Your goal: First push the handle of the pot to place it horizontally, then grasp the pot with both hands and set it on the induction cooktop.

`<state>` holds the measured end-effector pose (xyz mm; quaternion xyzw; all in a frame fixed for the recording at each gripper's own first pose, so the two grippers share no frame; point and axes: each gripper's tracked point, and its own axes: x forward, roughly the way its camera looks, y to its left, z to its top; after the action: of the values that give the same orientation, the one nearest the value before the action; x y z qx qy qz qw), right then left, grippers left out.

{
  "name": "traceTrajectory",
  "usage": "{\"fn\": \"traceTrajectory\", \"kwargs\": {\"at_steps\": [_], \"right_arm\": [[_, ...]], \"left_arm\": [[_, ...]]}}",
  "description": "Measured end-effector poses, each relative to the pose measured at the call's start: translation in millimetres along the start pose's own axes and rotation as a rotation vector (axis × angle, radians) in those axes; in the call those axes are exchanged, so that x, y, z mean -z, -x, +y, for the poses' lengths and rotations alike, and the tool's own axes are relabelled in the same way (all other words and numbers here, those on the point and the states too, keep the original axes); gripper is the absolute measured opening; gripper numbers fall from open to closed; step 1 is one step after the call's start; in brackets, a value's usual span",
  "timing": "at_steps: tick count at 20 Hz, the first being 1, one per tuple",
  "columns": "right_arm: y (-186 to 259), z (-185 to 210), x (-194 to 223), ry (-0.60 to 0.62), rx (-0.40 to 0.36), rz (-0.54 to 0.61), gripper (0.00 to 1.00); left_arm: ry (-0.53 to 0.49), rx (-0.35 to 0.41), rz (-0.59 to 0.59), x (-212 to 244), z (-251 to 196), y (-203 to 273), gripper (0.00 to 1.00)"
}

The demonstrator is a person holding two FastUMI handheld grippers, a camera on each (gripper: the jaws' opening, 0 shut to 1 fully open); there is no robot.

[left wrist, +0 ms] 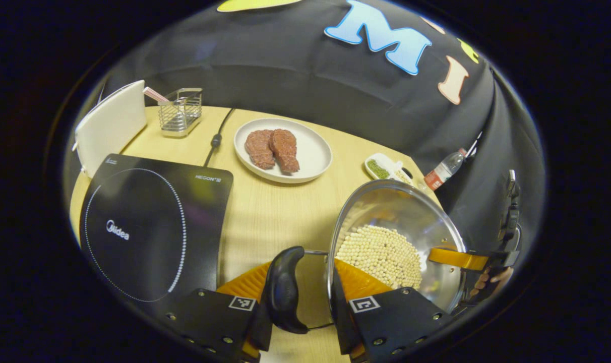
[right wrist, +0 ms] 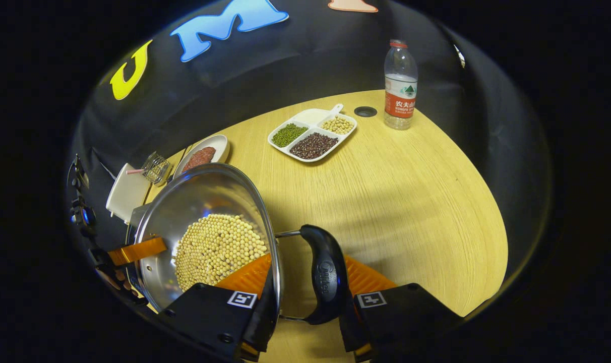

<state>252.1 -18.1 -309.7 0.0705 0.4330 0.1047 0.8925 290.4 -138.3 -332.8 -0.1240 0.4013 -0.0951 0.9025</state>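
A steel pot (left wrist: 396,212) (right wrist: 204,196) holding soybeans (left wrist: 381,254) (right wrist: 217,249) hangs between both grippers, just right of the black induction cooktop (left wrist: 149,227). My left gripper (left wrist: 303,282) is shut on the pot at one black side handle (left wrist: 284,287), one finger outside the handle and the other inside the pot wall. My right gripper (right wrist: 310,282) grips the opposite handle (right wrist: 325,275) the same way. Each gripper also shows across the pot from the other, with a hand behind it. I cannot tell whether the pot touches the table.
A white plate (left wrist: 315,151) (right wrist: 220,143) with two meat pieces lies behind the cooktop. Beside it stand a wire basket (left wrist: 181,112) and a white board (left wrist: 111,126). A divided dish of beans (right wrist: 313,133) and a water bottle (right wrist: 400,85) sit at the far right. A cable (left wrist: 216,138) runs back.
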Motion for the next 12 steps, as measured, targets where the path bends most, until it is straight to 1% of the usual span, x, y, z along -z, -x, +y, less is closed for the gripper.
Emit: {"fn": "traceTrajectory", "kwargs": {"at_steps": [1, 2, 3, 4, 5, 7, 8, 9, 12], "right_arm": [[9, 5, 6, 0.0, 0.005, 0.009, 0.55], [20, 9, 11, -0.004, 0.008, 0.011, 0.58], [30, 15, 15, -0.012, 0.007, 0.009, 0.55], [40, 22, 20, -0.017, 0.008, 0.009, 0.55], [50, 28, 25, -0.022, 0.007, 0.008, 0.55], [64, 41, 33, -0.033, 0.003, 0.007, 0.55], [72, 49, 38, -0.03, 0.0, 0.008, 0.55], [78, 56, 41, -0.03, -0.001, 0.007, 0.55], [92, 83, 46, -0.009, -0.003, -0.016, 0.55]], "left_arm": [[-0.006, 0.003, 0.004, 2, 1, 12, 0.55], [-0.009, 0.006, 0.005, 4, 2, 23, 0.52], [-0.012, 0.011, 0.004, 5, 3, 35, 0.55], [-0.015, 0.014, -0.002, 4, 5, 47, 0.55], [-0.017, 0.014, -0.003, 5, 8, 60, 0.52], [-0.023, 0.016, -0.013, 4, 13, 84, 0.52], [-0.028, 0.016, -0.018, 3, 18, 94, 0.55], [-0.025, 0.015, -0.02, 5, 23, 104, 0.52], [-0.008, 0.022, -0.034, 6, 44, 129, 0.52]]}}
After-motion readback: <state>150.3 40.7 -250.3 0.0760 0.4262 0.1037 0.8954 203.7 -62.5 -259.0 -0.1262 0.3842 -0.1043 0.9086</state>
